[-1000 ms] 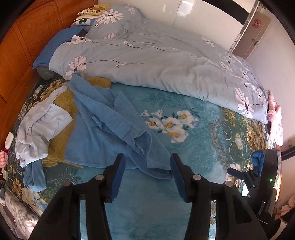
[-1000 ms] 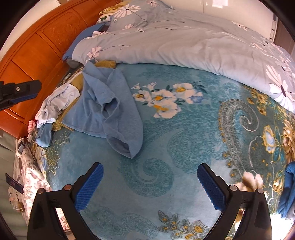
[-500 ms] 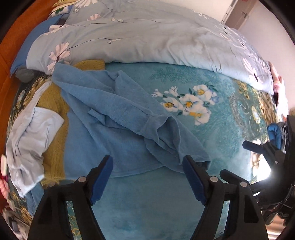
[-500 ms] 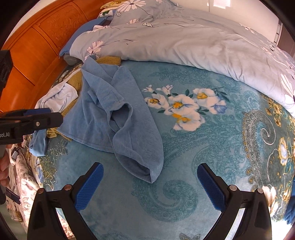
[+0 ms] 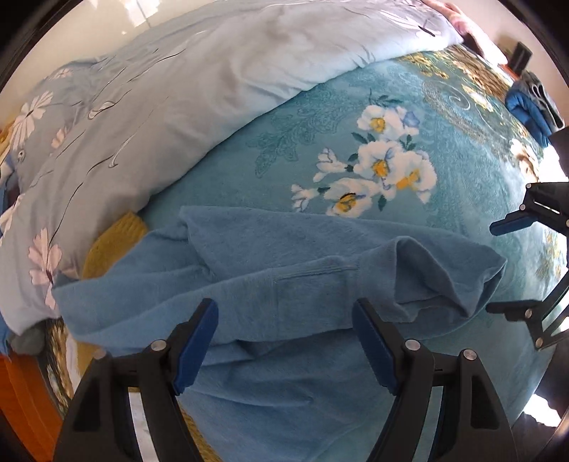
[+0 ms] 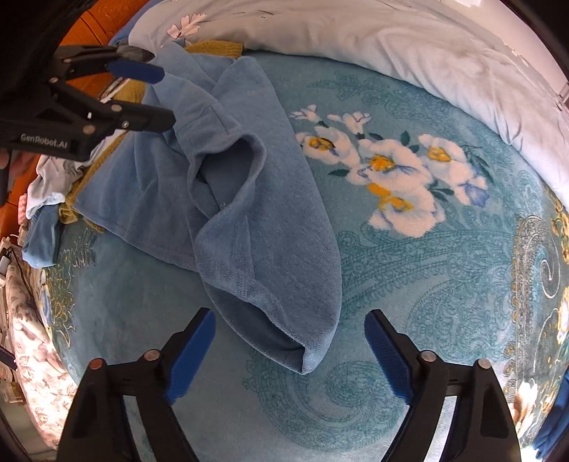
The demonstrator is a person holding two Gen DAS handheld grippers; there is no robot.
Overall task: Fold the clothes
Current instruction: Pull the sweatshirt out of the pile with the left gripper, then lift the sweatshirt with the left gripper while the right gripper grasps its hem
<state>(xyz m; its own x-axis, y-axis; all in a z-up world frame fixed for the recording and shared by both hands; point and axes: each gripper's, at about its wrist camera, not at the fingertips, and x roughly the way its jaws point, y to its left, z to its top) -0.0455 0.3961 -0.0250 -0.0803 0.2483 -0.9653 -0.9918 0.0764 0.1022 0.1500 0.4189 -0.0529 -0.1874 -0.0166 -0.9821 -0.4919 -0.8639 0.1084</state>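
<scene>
A crumpled blue garment (image 5: 284,270) lies on the teal flowered blanket (image 5: 355,106). My left gripper (image 5: 284,337) hovers low over the garment's body, pointing steeply down, jaws open with cloth beneath them and neither pad pressing on it. It also shows in the right wrist view as the left gripper (image 6: 153,96) at the upper left, above the garment's far part. My right gripper (image 6: 290,355) hangs over the blue garment's (image 6: 249,213) sleeve end (image 6: 306,352). Its jaws are closing, the cuff lies between them, and the pads stand clear of it.
A pale blue flowered duvet (image 5: 177,89) is heaped along the far side. A yellow knit (image 6: 213,48) and a whitish-blue garment (image 6: 46,181) lie under and beside the blue one, by the wooden headboard (image 6: 96,10). A dark blue folded cloth (image 5: 526,110) sits far right.
Both grippers have come down close over the blue garment. The left one rolled and its jaws widened. The right jaws have narrowed around the sleeve end.
</scene>
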